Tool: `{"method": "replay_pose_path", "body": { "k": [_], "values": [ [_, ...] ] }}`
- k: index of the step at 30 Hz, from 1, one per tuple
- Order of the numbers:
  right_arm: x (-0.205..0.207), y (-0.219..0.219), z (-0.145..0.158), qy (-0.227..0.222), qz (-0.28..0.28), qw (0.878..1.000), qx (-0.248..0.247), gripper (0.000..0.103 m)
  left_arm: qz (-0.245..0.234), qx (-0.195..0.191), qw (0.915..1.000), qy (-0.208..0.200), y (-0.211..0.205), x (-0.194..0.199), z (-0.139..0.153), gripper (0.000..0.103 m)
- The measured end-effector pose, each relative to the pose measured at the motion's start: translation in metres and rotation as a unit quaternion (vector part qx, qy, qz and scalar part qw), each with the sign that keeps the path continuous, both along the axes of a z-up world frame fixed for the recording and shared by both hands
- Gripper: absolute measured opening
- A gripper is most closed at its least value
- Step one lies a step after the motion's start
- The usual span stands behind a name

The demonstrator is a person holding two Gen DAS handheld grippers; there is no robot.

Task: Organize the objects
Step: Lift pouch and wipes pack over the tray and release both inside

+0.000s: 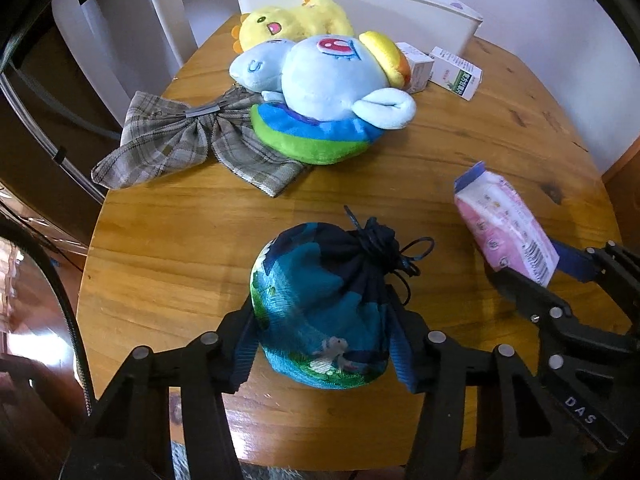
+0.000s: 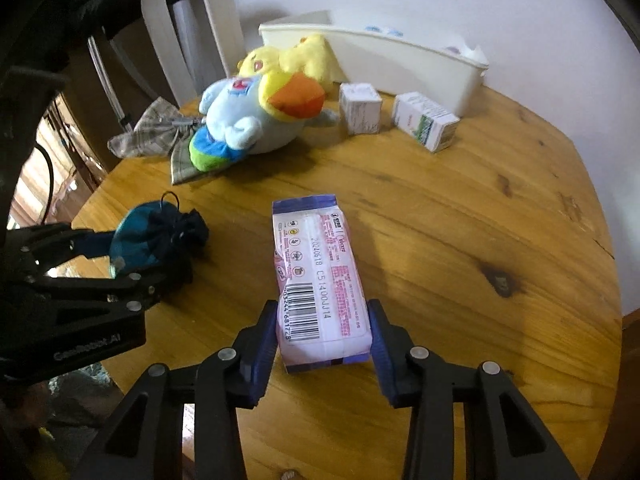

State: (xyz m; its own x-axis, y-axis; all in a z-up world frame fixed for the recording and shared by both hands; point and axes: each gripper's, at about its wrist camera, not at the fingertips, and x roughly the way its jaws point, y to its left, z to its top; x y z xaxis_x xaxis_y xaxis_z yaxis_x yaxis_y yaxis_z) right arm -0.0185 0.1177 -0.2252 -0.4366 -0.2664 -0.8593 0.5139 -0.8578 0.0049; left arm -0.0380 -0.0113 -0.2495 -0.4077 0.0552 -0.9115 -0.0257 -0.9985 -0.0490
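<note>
Both jaws are clamped, the left gripper (image 1: 324,344) on the drawstring pouch (image 1: 324,304), the right gripper (image 2: 324,344) on the pink tissue pack (image 2: 320,280), just above the wooden table (image 2: 480,240), apparently mid-pickup; next, carry to the white bin (image 1: 400,4).

The left hand-held gripper (image 1: 324,344) points steeply down, its two black fingers with blue pads (image 1: 245,354) pressed against either side of a drawstring pouch (image 1: 324,308). The right hand-held gripper (image 2: 325,344) is pitched down as well and sits just to the right of the left one. Its jaws are drawn in on the near end of a pink tissue pack (image 2: 320,280), both blue pads (image 2: 266,344) touching the wrapper's sides.
</note>
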Motion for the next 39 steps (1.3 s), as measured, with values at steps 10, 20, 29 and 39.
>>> {"method": "replay_pose_path", "body": {
  "k": [10,20,29,39],
  "values": [
    [-0.009,0.014,0.017,0.002,-0.027,0.999,-0.040,0.043,0.003,0.005,0.9990,0.045,-0.007,-0.007,0.038,0.059],
    [-0.017,0.033,0.051,-0.005,-0.050,0.996,-0.076,0.043,-0.015,0.016,0.9970,0.074,-0.003,-0.024,0.102,0.059],
    [-0.032,0.045,0.094,0.008,-0.062,0.993,-0.100,0.043,-0.021,-0.004,0.9942,0.106,-0.005,-0.035,0.151,0.059],
    [-0.082,0.052,0.174,0.036,-0.079,0.988,-0.129,0.043,-0.025,-0.012,0.9889,0.146,-0.014,-0.080,0.223,0.059]
  ]
}}
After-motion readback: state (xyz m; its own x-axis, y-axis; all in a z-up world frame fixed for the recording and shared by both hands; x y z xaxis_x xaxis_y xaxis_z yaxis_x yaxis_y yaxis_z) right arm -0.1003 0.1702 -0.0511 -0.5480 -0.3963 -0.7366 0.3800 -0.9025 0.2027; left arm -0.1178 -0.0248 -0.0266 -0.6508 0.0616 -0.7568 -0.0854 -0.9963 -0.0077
